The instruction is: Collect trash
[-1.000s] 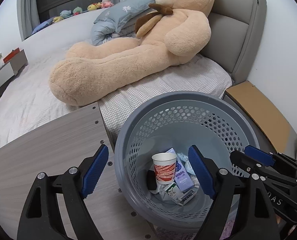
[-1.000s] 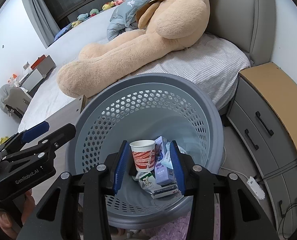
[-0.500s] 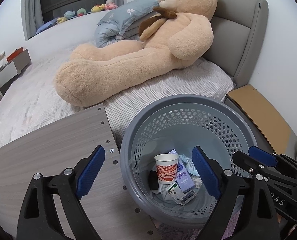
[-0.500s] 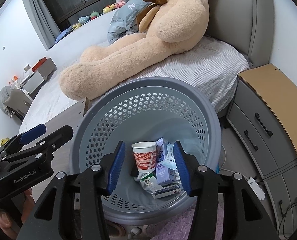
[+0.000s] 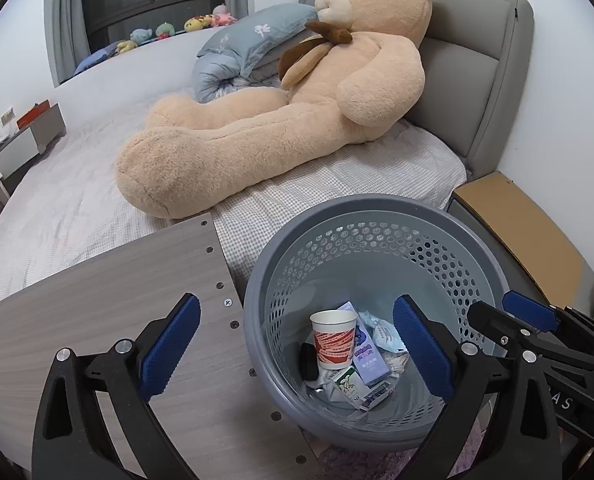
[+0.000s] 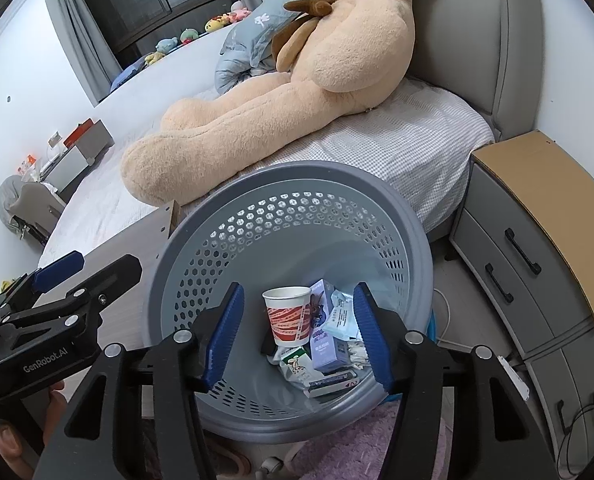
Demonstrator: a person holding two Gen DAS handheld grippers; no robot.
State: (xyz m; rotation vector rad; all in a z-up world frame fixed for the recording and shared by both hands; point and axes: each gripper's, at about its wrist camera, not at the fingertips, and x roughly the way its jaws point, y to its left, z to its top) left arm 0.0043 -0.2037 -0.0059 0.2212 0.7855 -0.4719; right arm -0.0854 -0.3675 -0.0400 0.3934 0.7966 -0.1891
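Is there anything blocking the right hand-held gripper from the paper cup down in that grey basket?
Nothing visible does. The right hand-held gripper is open above the basket, and the paper cup stands upright on the other trash, uncovered.

Matt grey perforated plastic basket point(image 5: 377, 216), paper cup point(image 5: 333, 338), plush teddy bear point(image 5: 281, 120), wood-grain board point(image 5: 97, 280).

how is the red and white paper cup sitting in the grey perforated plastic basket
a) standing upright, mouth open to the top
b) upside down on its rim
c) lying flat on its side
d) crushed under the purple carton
a: the red and white paper cup stands upright at the bottom of the grey perforated plastic basket, its open white rim facing up, beside the purple carton and other wrappers.
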